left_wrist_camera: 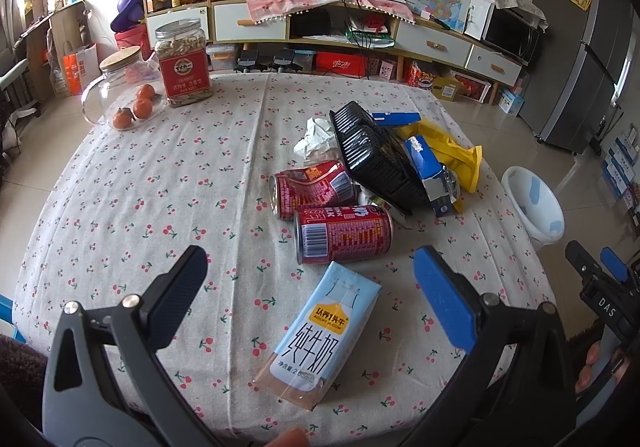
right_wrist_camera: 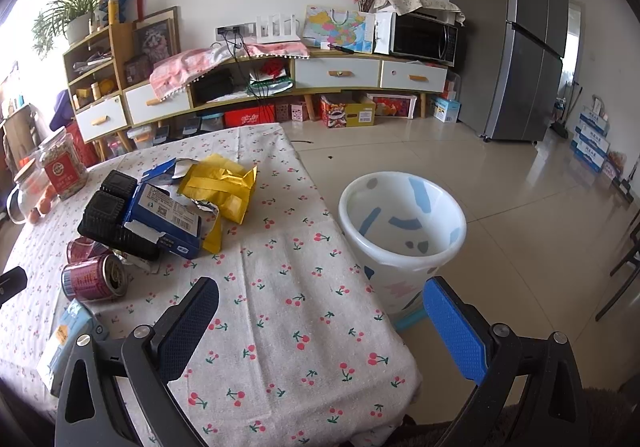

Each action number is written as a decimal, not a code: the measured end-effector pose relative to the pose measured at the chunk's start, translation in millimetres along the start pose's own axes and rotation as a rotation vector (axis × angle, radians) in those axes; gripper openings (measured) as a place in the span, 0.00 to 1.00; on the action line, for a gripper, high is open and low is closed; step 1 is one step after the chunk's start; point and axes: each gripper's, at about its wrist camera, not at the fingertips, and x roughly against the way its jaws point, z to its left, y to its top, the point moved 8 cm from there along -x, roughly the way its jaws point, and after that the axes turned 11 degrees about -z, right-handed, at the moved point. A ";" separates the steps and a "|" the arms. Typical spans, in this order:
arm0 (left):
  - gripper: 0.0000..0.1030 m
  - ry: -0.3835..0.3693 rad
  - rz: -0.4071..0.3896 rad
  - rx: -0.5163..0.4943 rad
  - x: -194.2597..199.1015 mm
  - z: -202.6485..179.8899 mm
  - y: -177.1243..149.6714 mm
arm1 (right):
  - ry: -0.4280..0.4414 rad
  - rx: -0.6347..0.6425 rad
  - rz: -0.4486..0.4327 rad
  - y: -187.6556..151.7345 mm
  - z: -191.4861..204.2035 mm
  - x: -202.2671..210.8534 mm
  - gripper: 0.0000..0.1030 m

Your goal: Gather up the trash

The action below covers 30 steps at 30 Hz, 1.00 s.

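Lying nearest, between the spread fingers of the left gripper (left_wrist_camera: pixel 310 287), is the milk carton (left_wrist_camera: pixel 320 331) on the tablecloth (left_wrist_camera: pixel 160 187). Right gripper (right_wrist_camera: pixel 320 311) is hovering spread wide, holding nothing, near the bin (right_wrist_camera: pixel 402 231).

Bare cloth (right_wrist_camera: pixel 304 287) (bin (right_wrist_camera: pixel 402 247) unobstructed)

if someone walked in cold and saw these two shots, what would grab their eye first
Probably the heap of rubbish in the middle of the cherry-print tablecloth: two red cans on their sides, a black plastic tray tipped over a blue box, and a yellow wrapper. Next, the light-blue milk carton lying flat between the open left gripper fingers, and the white bin standing empty on the floor beside the table.
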 end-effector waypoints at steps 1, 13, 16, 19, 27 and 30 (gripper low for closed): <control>1.00 0.000 0.000 0.001 0.0 0.0 0.0 | 0.000 0.000 -0.001 0.2 -0.2 0.2 1.00; 1.00 -0.005 0.000 0.001 -0.2 -2.5 -1.5 | 0.000 -0.002 -0.003 0.6 -0.5 -0.2 1.00; 1.00 -0.006 0.001 0.001 -0.1 -2.4 -1.5 | 0.000 -0.002 -0.002 0.7 -0.6 0.0 1.00; 1.00 -0.006 -0.001 0.000 0.0 -2.9 -1.6 | 0.001 -0.002 -0.002 0.7 -0.7 0.0 1.00; 1.00 -0.008 -0.001 0.000 0.1 -3.2 -2.0 | 0.002 -0.004 -0.002 0.6 -0.9 0.1 1.00; 1.00 -0.006 -0.003 0.002 0.8 -3.5 -2.4 | 0.002 -0.004 -0.003 0.6 -0.8 0.3 1.00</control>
